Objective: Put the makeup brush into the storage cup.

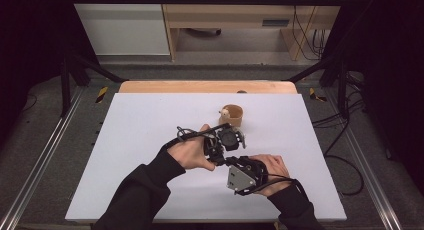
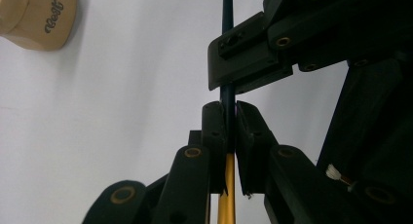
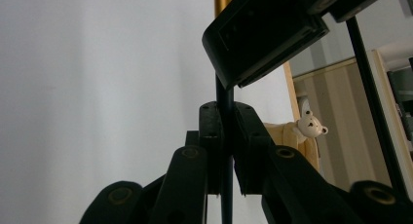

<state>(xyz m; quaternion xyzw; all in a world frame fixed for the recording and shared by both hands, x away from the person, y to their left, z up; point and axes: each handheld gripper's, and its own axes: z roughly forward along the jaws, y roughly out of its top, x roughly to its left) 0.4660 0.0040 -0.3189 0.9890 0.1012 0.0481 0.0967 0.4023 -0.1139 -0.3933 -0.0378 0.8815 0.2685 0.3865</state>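
A thin rod, dark blue with a gold section, runs between both grippers above the white table. My left gripper is shut on it where blue meets gold. From the opposite side my right gripper is shut on the dark part of the same rod, whose gold end rises behind the other gripper's jaw. In the high view the two grippers meet tip to tip at the table's middle, the left gripper above the right gripper. A wooden cup with a small white bear in it stands just beyond them.
The white table sheet spreads wide to the left and right of the hands. The cup is in the top left corner of the left gripper view, and the bear is at the right of the right gripper view. A wooden cabinet stands beyond the table.
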